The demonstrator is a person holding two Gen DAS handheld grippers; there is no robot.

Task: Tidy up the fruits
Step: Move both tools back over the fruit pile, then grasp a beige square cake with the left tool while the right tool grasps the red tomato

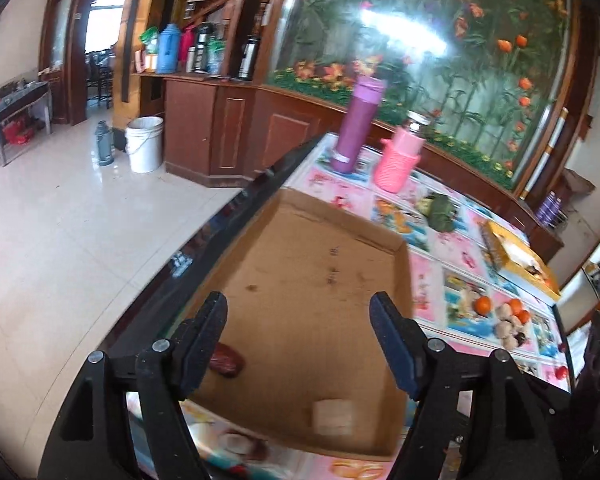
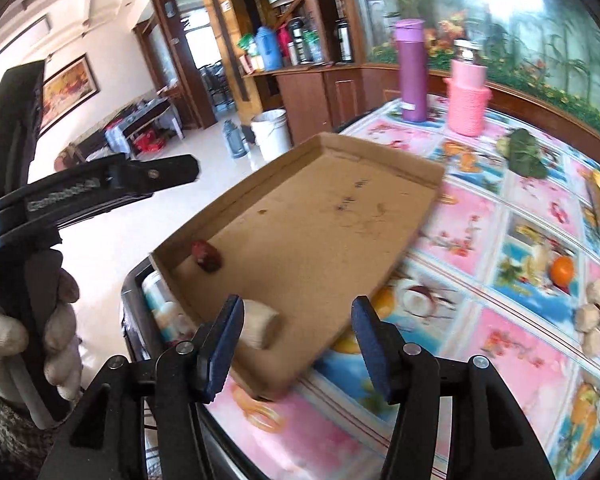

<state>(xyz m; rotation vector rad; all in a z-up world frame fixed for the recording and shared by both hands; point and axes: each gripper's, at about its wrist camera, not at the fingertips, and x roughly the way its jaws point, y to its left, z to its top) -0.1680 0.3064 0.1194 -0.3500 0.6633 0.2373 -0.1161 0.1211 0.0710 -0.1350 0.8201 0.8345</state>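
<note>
A shallow cardboard tray (image 1: 340,216) (image 2: 380,160) lies on the table's left side. In it rest a dark red date (image 1: 226,362) (image 2: 207,257) near the left wall and a pale beige piece (image 1: 333,414) (image 2: 260,322) near the front edge. My left gripper (image 1: 300,336) hangs open over the tray with nothing between its fingers. My right gripper (image 2: 298,342) is open over the tray's front corner, the pale piece just beyond its left finger. A pile of oranges, pale fruits and dark ones (image 1: 508,320) (image 2: 596,308) sits on the tablecloth to the right.
A purple bottle (image 1: 358,124) (image 2: 412,68), a pink-sleeved jar (image 1: 400,158) (image 2: 466,96), a green leafy bundle (image 1: 440,210) (image 2: 524,152) and a yellow box (image 1: 516,256) stand farther back. A gloved hand (image 2: 56,332) holds the left gripper's handle. The floor drops away left of the table edge.
</note>
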